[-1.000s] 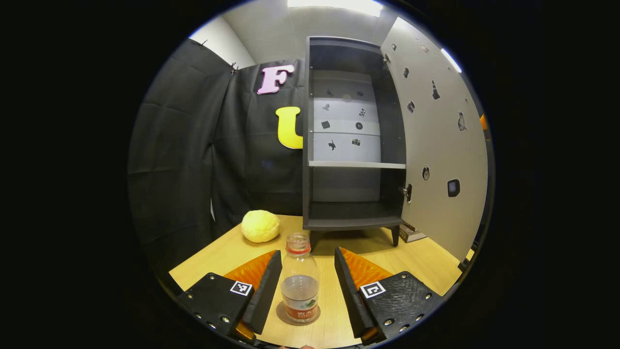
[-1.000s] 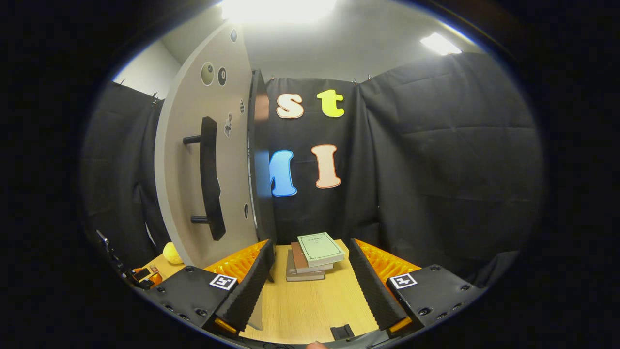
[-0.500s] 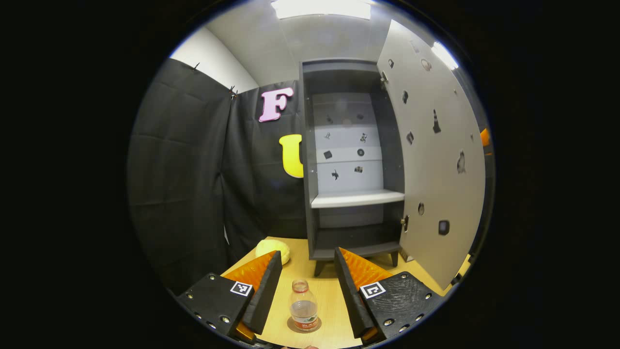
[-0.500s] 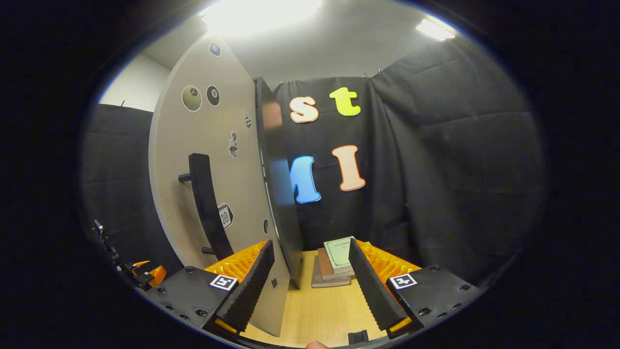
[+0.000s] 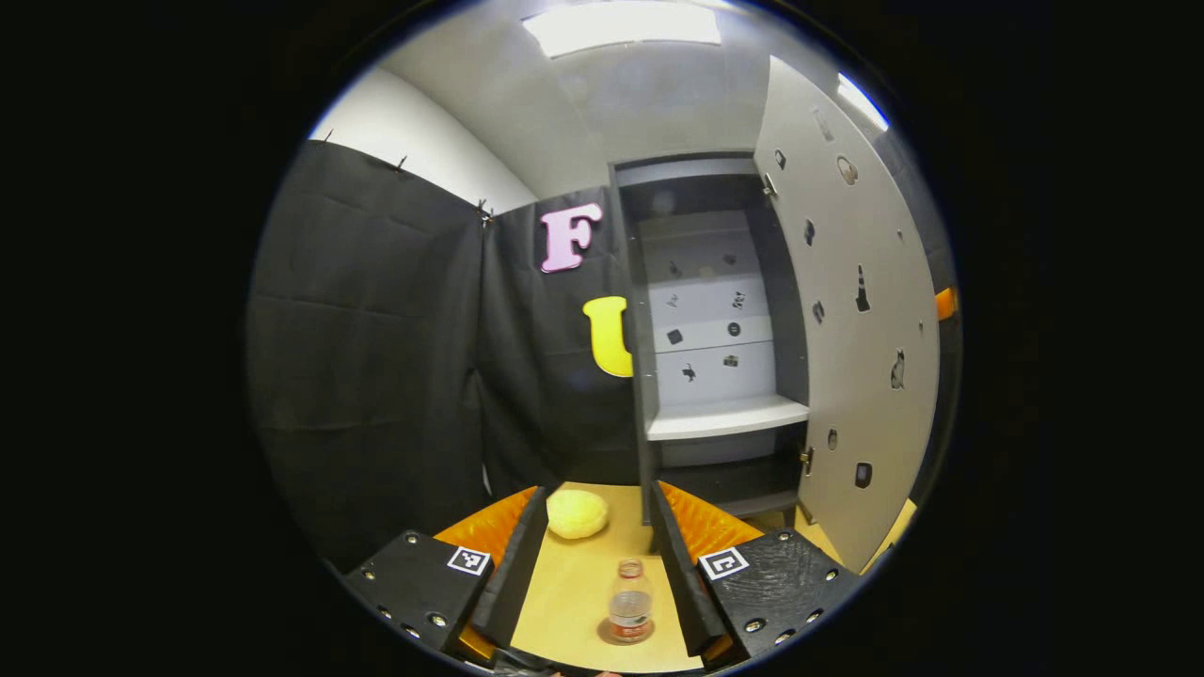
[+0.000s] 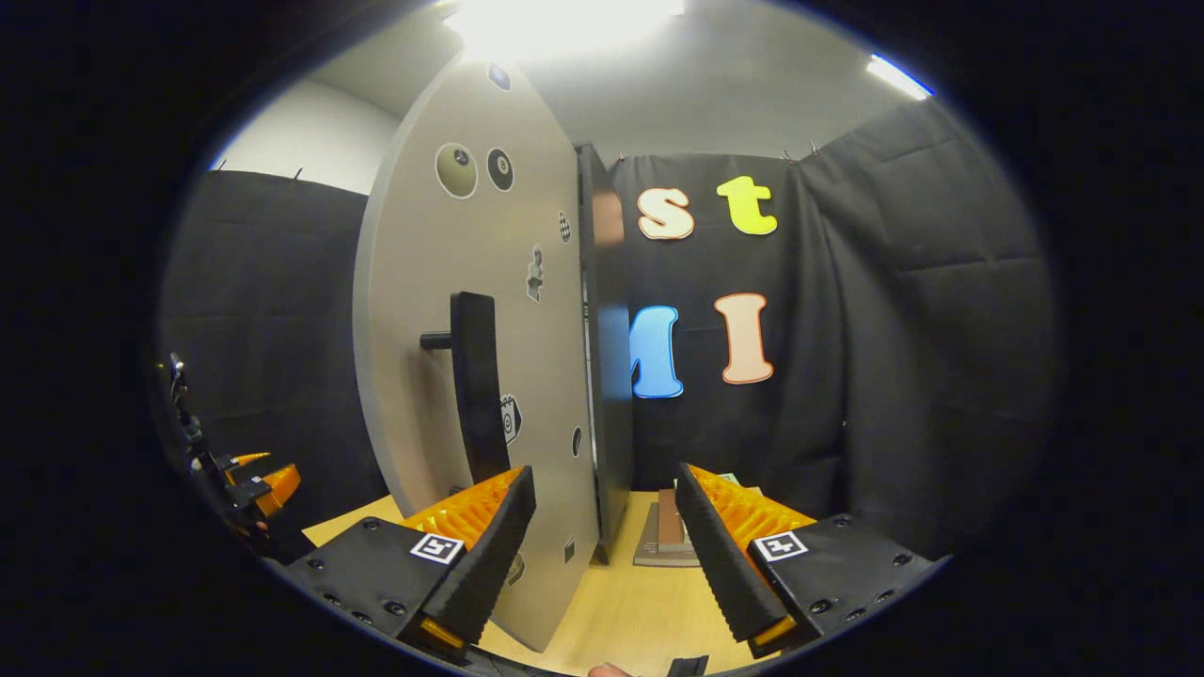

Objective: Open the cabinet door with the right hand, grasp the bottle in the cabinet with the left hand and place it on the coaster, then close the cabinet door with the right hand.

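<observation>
In the left gripper view a small clear bottle (image 5: pixel 629 600) with a red label stands upright on a round brown coaster (image 5: pixel 626 632) on the wooden table. My left gripper (image 5: pixel 591 555) is open, above and behind the bottle, not touching it. The dark cabinet (image 5: pixel 717 343) stands open with its pale door (image 5: pixel 861 320) swung to the right; its shelves look bare. In the right gripper view the same door (image 6: pixel 480 357) stands close ahead, its dark vertical handle (image 6: pixel 475 385) just above my left finger. My right gripper (image 6: pixel 602 541) is open and holds nothing.
A yellow lumpy ball (image 5: pixel 577 513) lies on the table left of the cabinet. A stack of books (image 6: pixel 666 541) sits on the table beyond the right gripper. The other gripper (image 6: pixel 249 480) shows at the far left of the right gripper view. Black cloth walls enclose the booth.
My left gripper has drawn back and up from the bottle, which now looks smaller and stays on the coaster. My right gripper has moved in closer to the door's handle side.
</observation>
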Demonstrator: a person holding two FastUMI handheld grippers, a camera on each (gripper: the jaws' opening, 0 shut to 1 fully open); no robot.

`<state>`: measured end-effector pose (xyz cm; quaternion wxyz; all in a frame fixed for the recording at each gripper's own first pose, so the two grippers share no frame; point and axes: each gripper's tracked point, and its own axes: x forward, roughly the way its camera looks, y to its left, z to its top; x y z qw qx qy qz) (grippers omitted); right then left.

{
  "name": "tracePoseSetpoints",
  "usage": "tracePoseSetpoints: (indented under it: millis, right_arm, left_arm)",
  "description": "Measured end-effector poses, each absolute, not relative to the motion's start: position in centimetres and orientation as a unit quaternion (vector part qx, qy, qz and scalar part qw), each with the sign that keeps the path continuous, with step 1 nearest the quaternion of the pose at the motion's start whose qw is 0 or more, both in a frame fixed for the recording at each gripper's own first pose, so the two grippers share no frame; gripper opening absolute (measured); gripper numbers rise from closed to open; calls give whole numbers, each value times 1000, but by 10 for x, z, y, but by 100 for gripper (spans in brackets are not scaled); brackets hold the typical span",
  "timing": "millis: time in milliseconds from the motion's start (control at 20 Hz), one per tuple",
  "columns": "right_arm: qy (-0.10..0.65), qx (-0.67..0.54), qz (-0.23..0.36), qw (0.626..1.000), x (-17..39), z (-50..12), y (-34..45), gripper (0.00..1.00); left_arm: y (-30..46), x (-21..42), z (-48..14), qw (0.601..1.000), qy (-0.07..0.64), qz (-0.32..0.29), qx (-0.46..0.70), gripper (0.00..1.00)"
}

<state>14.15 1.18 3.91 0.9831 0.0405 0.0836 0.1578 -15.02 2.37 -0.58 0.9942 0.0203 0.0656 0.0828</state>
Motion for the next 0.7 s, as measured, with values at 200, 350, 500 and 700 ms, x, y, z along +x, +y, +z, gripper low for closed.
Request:
tracePoseSetpoints:
  millis: [200,350,500,700]
  right_arm:
    - [85,45,147,985,142,40,18,96]
    - [88,46,141,985,142,41,25,96]
    - [89,31,139,986,134,46,45,96]
    - [93,21,148,984,132,48,75,96]
  left_arm:
    - [40,-147,-14,994,73,85,1,58]
    - [55,-141,-11,995,68,78,2,63]
    - [69,-133,-9,996,59,69,-2,63]
    - [89,-124,-15,996,59,58,-16,63]
